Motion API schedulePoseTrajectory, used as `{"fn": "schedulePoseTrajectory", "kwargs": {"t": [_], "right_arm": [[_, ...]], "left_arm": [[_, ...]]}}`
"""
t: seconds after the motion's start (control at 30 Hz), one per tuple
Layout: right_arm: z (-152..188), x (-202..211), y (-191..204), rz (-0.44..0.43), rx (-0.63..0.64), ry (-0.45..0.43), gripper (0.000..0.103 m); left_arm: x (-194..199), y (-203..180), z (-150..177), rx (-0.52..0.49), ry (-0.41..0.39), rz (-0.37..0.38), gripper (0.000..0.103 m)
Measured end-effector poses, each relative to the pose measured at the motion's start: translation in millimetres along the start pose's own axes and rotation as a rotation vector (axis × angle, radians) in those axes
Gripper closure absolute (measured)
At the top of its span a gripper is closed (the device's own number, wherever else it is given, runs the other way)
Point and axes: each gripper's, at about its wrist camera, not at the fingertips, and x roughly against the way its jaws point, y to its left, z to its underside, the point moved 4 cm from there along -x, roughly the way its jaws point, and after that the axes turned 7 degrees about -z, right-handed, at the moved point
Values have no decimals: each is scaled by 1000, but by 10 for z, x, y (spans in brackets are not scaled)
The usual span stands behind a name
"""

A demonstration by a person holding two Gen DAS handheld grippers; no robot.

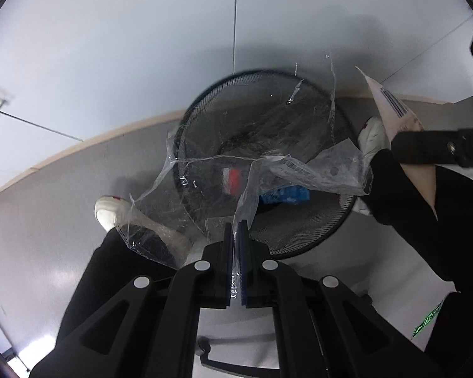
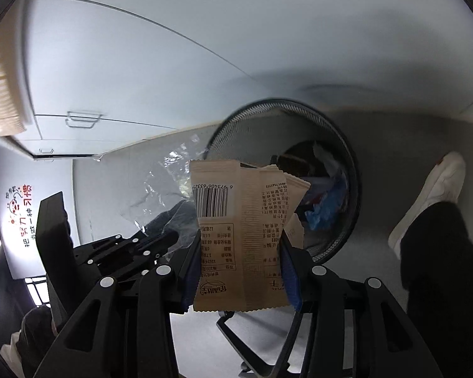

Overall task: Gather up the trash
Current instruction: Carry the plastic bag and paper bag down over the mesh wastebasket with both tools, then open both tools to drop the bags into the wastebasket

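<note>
- Clear film (image 1: 315, 163): thin, crinkly, next to weightless, likely slick. Left gripper (image 1: 236, 230) was clenched on one edge; the rest hung loose over the bin (image 1: 299, 239) mouth.
- Judgement: an edge pinch was enough, but film may cling to the fingers (image 1: 243, 252) on release.
- Beige wrapper (image 2: 236, 236): flat paper-like packet, light, semi-stiff, barcode side to the camera. Right gripper (image 2: 241, 252) was grasping it across its width, jaws part-way apart; its top stood in front of the bin (image 2: 347, 157) rim.
- Wrapper should fall clean; no fragility.
- Bin: black mesh, on the floor (image 1: 63, 220), trash already inside.
- Person's white shoes (image 1: 110, 214) flanked the bin.
</note>
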Motion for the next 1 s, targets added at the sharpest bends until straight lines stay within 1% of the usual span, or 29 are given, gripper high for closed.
{"fn": "schedulePoseTrajectory", "kwargs": {"t": [0.17,0.23,0.4,0.57,0.67,0.73,0.83,0.93,0.97,1.0], "right_arm": [[-36,-161,-38,-15,-38,12,55],[-55,-197,-32,-11,-48,13,55],[-123,-296,-138,-8,-78,24,55],[-136,-328,-154,-14,-102,37,55],[-164,-334,-166,-2,-113,42,55],[-188,-329,-189,2,-121,41,55],[-219,-300,-219,0,-128,38,54],[-220,-284,-236,7,-132,48,51],[-218,-276,-238,7,-134,49,49],[-217,-260,-240,12,-136,46,44]], "left_arm": [[-223,20,-8,67,76,50,99],[-293,31,-29,69,88,44,99],[-343,38,-80,88,131,63,98],[-340,22,-103,67,152,60,98],[-341,10,-143,57,162,67,96],[-352,-13,-203,37,158,49,96],[-368,-35,-237,17,159,47,96],[-344,-15,-261,35,170,49,96],[-335,-2,-273,41,172,49,96],[-318,3,-290,43,173,48,96]]}}
